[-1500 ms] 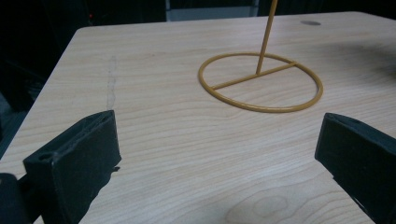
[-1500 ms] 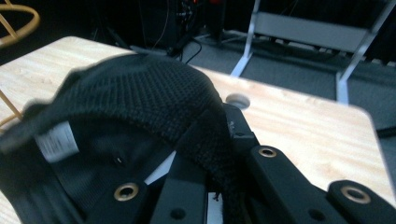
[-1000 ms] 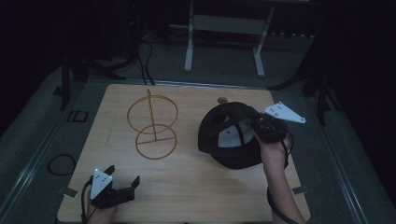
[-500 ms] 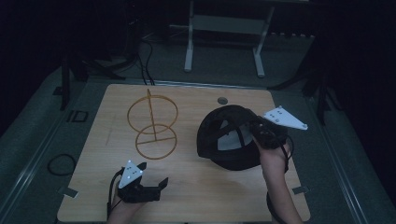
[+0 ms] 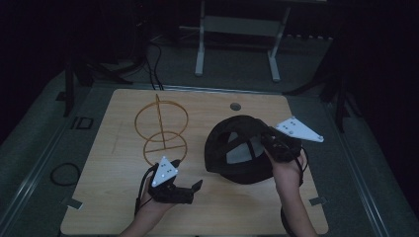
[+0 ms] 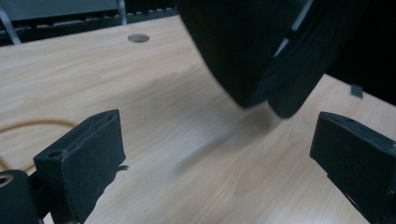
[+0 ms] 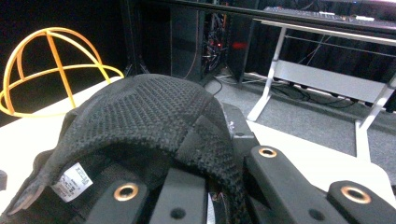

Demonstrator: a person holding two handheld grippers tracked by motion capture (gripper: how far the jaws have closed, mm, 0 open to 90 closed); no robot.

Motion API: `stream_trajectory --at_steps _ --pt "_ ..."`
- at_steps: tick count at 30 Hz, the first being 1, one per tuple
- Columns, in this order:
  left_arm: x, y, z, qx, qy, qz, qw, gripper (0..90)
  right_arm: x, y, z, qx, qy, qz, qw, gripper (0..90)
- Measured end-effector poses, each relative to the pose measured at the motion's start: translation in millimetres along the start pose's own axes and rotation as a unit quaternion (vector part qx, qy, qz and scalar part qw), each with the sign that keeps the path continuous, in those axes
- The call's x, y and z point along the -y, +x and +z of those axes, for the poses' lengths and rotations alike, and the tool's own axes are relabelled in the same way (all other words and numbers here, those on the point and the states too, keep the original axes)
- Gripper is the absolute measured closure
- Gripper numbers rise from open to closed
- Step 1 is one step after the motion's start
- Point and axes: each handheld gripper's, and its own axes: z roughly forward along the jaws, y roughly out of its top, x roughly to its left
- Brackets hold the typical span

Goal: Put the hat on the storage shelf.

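A black cap sat on the right half of the wooden table, its opening turned up toward the camera and a white label showing inside. The right gripper had its jaws clamped tight on the cap's mesh rim at the right side, the fabric pinched between them. The left gripper hung low over the table near its front edge, left of the cap and apart from it, its jaws spread wide with nothing between them; its view showed the cap's edge just ahead. A yellow wire stand stood behind the left gripper, well clear of the cap.
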Motion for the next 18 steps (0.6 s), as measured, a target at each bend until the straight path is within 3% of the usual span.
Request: stream_trajectory --at_steps 2,5,9,14,15,18 --pt "0.0 0.0 0.0 0.0 0.0 0.0 1.0 3.2 -0.4 0.7 -0.1 -0.001 0.0 -0.001 1.0 88.6" --pt "-15.5 -2.9 13.7 0.008 -0.004 0.01 0.9999 3.7 -1.9 4.8 -1.1 -0.008 -0.003 -0.004 1.0 88.6" --pt "-28.0 -5.3 22.5 0.005 -0.009 0.017 0.9998 5.8 -3.4 8.3 -3.7 -0.016 -0.009 -0.006 0.9998 88.6" --pt "-34.1 -6.9 28.8 0.007 -0.011 0.025 0.9996 7.6 -5.5 11.1 -8.1 -0.022 -0.014 -0.013 0.9996 88.6" --pt "-35.4 -7.1 29.0 0.009 -0.016 0.031 0.9994 12.6 -6.6 12.5 -10.9 -0.026 -0.016 -0.018 0.9994 88.6" --pt "-40.1 -5.3 29.6 0.01 -0.023 0.024 0.9994 15.3 -7.5 13.6 -13.7 -0.03 -0.019 -0.023 0.9991 88.6"
